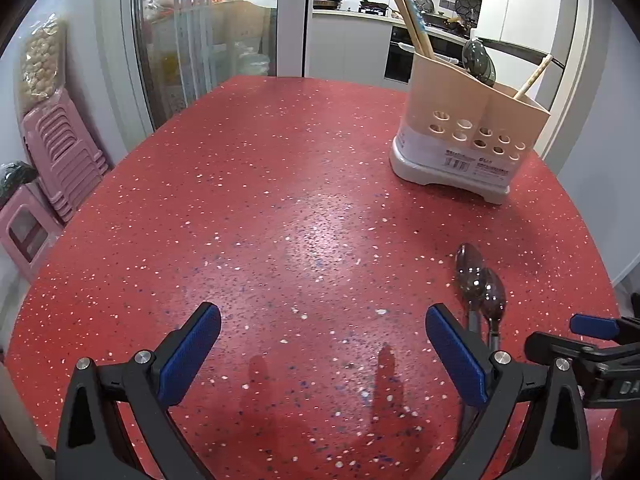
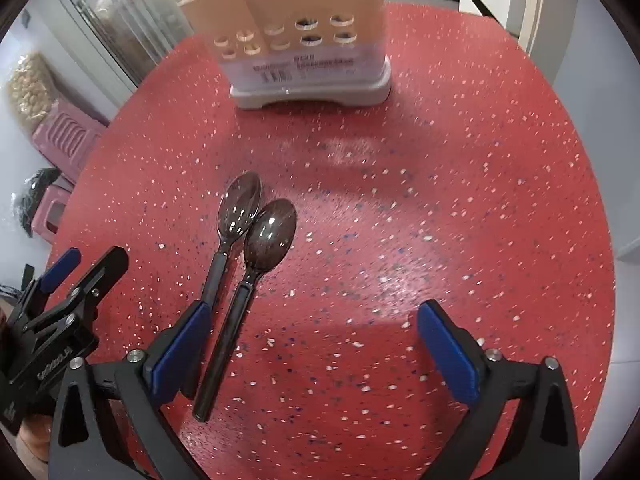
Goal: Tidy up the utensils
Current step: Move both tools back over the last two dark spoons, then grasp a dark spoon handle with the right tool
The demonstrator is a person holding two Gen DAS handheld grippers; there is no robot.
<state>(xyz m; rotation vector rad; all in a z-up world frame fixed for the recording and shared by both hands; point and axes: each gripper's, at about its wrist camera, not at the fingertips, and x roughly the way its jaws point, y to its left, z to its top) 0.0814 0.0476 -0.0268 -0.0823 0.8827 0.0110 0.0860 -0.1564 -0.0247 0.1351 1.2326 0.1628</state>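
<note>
Right wrist view looks down on two dark see-through spoons (image 2: 256,232) lying side by side and touching on the red speckled table (image 2: 440,200), bowls toward the utensil holder (image 2: 304,40), handles running back toward the right claw (image 2: 316,344). That claw hangs with its jaws wide apart and nothing between the pads; its left finger (image 2: 180,356) sits over the handle ends, so the spoons lie off to the left of its centre line, their long axis roughly along its pointing direction. My guess is a shift leftward is needed before closing.

From the left wrist view, the left claw (image 1: 324,356) is also spread open and empty over bare table, with the spoons just beyond its right finger (image 1: 456,360). The right claw looks the nearer.

The holder stands toward the table's far edge, well apart from the spoons, with chopsticks (image 1: 408,16) and a spoon already in it. Pink stools (image 1: 60,152) and a kitchen counter lie beyond.
</note>
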